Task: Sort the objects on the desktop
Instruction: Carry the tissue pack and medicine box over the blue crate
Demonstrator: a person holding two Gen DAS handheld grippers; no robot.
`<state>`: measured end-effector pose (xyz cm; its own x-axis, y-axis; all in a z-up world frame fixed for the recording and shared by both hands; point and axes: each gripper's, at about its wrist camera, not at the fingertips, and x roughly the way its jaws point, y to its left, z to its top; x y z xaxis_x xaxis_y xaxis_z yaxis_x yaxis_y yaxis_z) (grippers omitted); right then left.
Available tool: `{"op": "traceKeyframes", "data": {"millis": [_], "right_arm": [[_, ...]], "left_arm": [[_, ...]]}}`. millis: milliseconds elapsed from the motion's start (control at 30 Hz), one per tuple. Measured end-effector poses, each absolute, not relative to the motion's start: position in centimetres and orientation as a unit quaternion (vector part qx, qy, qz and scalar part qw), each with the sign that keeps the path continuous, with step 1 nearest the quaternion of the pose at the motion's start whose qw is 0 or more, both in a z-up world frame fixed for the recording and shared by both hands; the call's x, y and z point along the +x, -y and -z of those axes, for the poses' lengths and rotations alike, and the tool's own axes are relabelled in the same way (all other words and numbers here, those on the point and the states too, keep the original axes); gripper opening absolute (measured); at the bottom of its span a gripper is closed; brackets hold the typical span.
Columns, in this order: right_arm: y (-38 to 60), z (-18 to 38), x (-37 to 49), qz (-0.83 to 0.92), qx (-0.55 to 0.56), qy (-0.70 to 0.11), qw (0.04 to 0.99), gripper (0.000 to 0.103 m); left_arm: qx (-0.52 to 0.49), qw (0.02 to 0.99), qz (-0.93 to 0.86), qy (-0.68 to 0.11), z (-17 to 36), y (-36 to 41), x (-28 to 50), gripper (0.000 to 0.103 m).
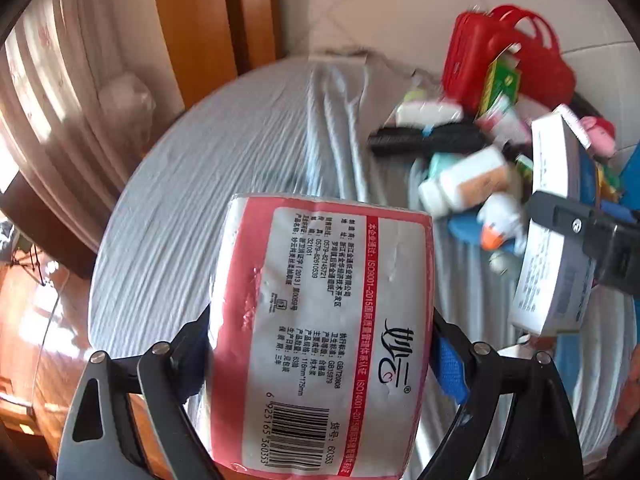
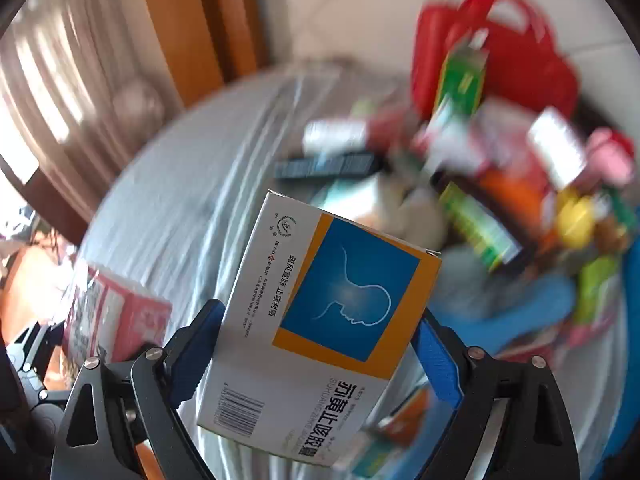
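Observation:
A pink and white tissue pack [image 1: 320,320] with a barcode sits between the fingers of my left gripper [image 1: 320,336], which is shut on it above the grey cloth. My right gripper [image 2: 316,332] is shut on a white medicine box [image 2: 320,320] with a blue and orange panel, its blue pads [image 2: 434,356] pressing both sides. The left wrist view shows that same box [image 1: 552,216] at the right, in the black body of the other gripper. The tissue pack [image 2: 116,320] appears at the lower left of the right wrist view.
A round table under a wrinkled grey cloth [image 1: 224,184] fills both views. At its far right is a heap: a red basket [image 1: 520,56], a black remote [image 1: 424,140], a white bottle [image 1: 464,184], several boxes and toys. Curtain and wooden door stand behind.

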<state>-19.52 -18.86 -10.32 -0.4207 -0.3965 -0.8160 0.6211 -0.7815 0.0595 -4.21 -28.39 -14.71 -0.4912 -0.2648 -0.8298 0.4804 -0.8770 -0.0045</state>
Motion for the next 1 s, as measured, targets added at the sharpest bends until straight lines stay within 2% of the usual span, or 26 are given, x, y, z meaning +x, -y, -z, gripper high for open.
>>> {"op": "traceKeyframes", "data": {"millis": [233, 400, 767, 1000], "right_arm": [[10.2, 0.5, -20.1, 0.905, 0.319, -0.104, 0.260, 0.091], [3.5, -2.9, -19.4, 0.940, 0.264, -0.078, 0.199, 0.091], [-17.3, -12.6, -15.0, 0.984, 0.178, -0.009, 0.020, 0.091], [-30.1, -16.7, -11.8, 0.985, 0.166, 0.007, -0.048, 0.091]], "left_arm": [[0.379, 0.170, 0.907, -0.073, 7.2, 22.9, -7.5, 0.091], [0.337, 0.113, 0.934, -0.044, 2.7, 17.0, -10.1, 0.091], [0.253, -0.071, 0.964, 0.027, -5.9, -3.3, -14.7, 0.091], [0.229, -0.162, 0.959, 0.048, -10.3, -17.4, -14.9, 0.091]]}}
